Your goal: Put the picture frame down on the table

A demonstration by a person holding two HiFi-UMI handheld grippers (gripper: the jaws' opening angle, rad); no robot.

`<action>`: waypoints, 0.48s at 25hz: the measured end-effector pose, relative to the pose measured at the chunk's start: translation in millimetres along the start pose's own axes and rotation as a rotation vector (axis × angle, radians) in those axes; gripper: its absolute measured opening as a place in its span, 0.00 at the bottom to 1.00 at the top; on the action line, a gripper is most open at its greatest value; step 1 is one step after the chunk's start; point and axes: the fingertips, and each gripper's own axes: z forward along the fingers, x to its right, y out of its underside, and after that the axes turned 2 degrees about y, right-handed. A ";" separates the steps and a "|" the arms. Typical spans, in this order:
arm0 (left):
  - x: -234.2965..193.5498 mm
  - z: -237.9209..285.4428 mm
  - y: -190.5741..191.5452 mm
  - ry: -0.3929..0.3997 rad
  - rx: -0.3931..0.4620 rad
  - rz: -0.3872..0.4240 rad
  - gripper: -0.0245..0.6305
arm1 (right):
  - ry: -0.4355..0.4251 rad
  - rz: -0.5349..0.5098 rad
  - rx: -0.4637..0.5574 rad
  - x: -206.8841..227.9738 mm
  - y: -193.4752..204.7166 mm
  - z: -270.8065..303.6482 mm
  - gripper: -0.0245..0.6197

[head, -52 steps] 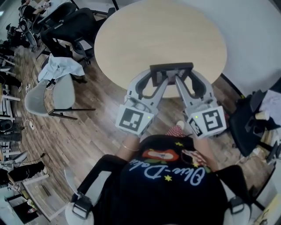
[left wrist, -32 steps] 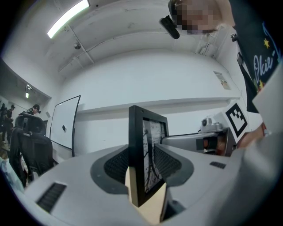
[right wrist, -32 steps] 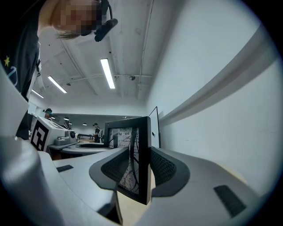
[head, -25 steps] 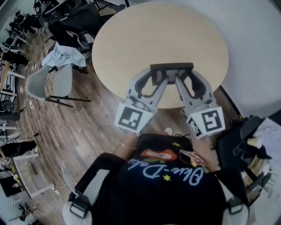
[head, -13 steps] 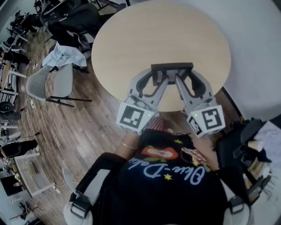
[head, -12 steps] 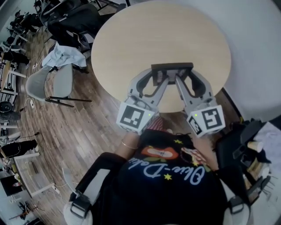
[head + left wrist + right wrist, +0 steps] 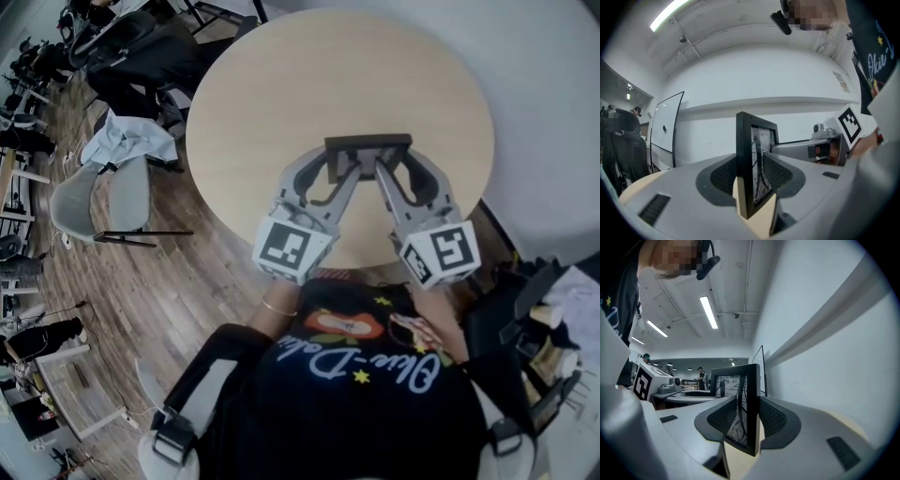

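Observation:
A black picture frame [image 7: 367, 148] with a black-and-white print stands upright between my two grippers, above the near part of the round beige table [image 7: 281, 84]. My left gripper [image 7: 339, 172] is shut on the frame's left end; the frame [image 7: 749, 164] fills the gap between its ribbed pads. My right gripper [image 7: 384, 170] is shut on the right end, where the frame [image 7: 740, 413] sits between its pads. Whether the frame's lower edge touches the tabletop I cannot tell.
The tabletop beyond the frame is bare beige wood. Grey and black office chairs [image 7: 103, 202] stand on the wooden floor at the left. A dark chair with things on it [image 7: 530, 309] is at the right. A white wall [image 7: 553, 112] curves behind the table.
Both grippers and the frame have moved farther in over the table, from near its front edge. The grip on the frame is unchanged.

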 end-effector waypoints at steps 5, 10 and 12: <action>-5.3 19.1 10.3 0.037 -0.016 -0.016 0.27 | 0.035 -0.002 -0.026 16.5 9.3 8.5 0.26; -11.4 36.6 21.8 0.063 -0.035 -0.022 0.27 | 0.057 0.011 -0.054 29.7 19.4 18.0 0.26; -17.2 41.0 29.3 0.071 -0.053 -0.006 0.27 | 0.063 0.003 -0.065 34.1 24.3 23.9 0.26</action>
